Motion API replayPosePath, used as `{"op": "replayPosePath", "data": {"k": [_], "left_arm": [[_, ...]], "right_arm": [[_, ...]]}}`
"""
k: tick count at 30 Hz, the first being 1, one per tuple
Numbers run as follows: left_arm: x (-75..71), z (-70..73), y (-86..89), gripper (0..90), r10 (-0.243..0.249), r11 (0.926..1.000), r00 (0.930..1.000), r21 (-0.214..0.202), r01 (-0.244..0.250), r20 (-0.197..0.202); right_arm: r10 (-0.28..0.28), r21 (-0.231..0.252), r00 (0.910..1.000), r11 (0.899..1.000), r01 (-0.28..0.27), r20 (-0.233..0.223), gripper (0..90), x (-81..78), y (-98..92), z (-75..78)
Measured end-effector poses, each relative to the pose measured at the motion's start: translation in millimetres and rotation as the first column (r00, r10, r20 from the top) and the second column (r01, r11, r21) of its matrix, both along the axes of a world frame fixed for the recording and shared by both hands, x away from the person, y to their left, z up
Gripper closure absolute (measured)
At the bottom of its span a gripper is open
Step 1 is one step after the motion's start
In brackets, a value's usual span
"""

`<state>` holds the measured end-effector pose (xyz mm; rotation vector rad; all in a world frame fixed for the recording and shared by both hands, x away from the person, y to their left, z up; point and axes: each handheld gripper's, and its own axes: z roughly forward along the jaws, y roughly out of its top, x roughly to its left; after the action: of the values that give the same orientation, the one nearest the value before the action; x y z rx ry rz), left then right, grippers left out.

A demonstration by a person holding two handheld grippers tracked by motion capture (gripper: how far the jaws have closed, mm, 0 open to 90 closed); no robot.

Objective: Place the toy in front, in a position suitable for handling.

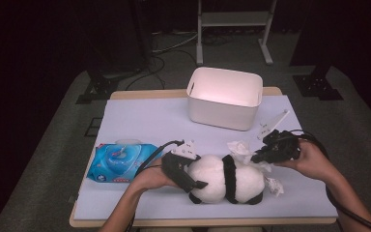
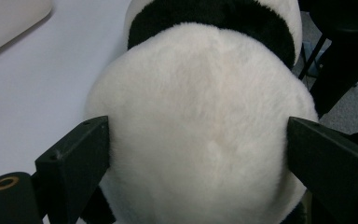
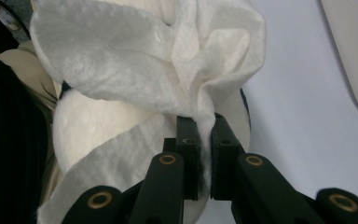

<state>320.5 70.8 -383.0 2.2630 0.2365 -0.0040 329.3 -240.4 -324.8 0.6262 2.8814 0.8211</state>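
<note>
Toy panda wiped on the table.
High view: left gripper [image 1: 189, 175] clamps the toy panda [image 1: 224, 180] mid-table; right gripper [image 1: 265, 153] beside it.
Left gripper view: jaws press the panda's white sides.
Right gripper view: jaws pinch a white wipe [image 3: 154, 70] against the panda.

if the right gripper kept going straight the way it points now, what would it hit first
The right gripper, fingers shut on a crumpled white wipe, points at the black-and-white plush panda toy. It would most likely press the wipe into the panda's white fur first, though how near they are is hard to judge.
</note>
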Motion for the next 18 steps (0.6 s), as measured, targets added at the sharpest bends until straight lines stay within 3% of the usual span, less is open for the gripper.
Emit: {"op": "replayPosePath", "data": {"k": [10, 18], "left_arm": [[1.2, 0.2, 0.0, 8.2, 0.003, 1.0, 1.0, -0.003, -0.003, 0.006], [1.1, -0.1, -0.6, 8.2, 0.006, 1.0, 1.0, -0.002, -0.006, 0.008]], "right_arm": [[-0.011, -0.011, 0.9999, 1.0, 0.011, -0.004, 84.6, -17.3, -13.5, -2.5], [0.028, -0.046, 0.9996, 0.999, -0.028, 0.003, 84.6, -20.5, 1.2, 4.0]]}}
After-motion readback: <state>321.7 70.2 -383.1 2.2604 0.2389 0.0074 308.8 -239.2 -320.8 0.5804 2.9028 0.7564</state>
